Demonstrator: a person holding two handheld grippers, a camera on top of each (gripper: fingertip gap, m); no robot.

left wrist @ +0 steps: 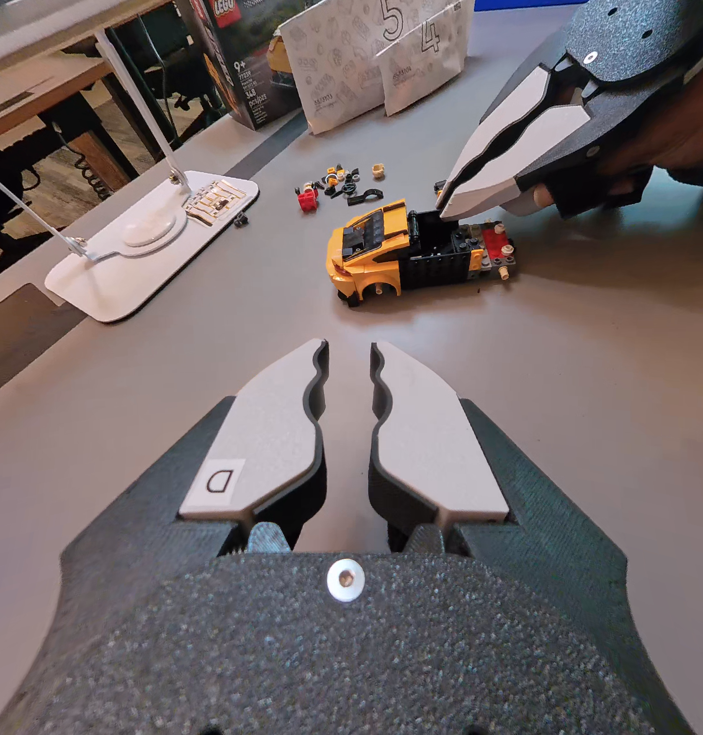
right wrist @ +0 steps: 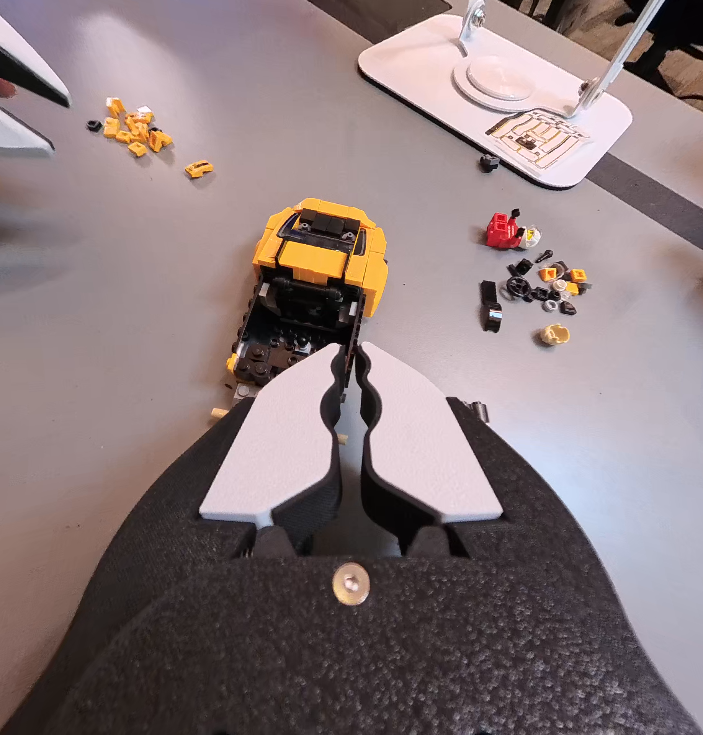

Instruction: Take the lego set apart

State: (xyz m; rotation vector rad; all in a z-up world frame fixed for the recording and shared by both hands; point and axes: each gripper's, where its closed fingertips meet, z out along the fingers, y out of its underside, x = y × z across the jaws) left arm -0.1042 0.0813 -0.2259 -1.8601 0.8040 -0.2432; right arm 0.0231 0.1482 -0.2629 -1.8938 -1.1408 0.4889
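Observation:
A partly stripped yellow and black lego car [left wrist: 381,246] stands on the grey table [left wrist: 501,397]; its front end is bare black, grey and red plates. My right gripper [right wrist: 350,349] is closed on the car's [right wrist: 322,258] black side wall near the front, and in the left wrist view it [left wrist: 444,210] comes down from the upper right. My left gripper [left wrist: 349,345] is open and empty, low over the table, short of the car's yellow rear. Its fingers [right wrist: 23,99] show at the top left of the right wrist view.
Loose small parts [right wrist: 541,286] and a red piece with a minifigure [right wrist: 501,230] lie right of the car; a pile of yellow pieces [right wrist: 137,131] lies left. A white lamp base [left wrist: 143,246] with a sticker sheet [left wrist: 214,199], the set's box [left wrist: 238,59] and paper bags [left wrist: 362,59] stand beyond. There is about 15 cm between the tips of the two grippers. Left tips and right tips are each some 30 cm from the white lamp base [left wrist: 143,246]. It is also in sight in the right wrist view [right wrist: 467,76].

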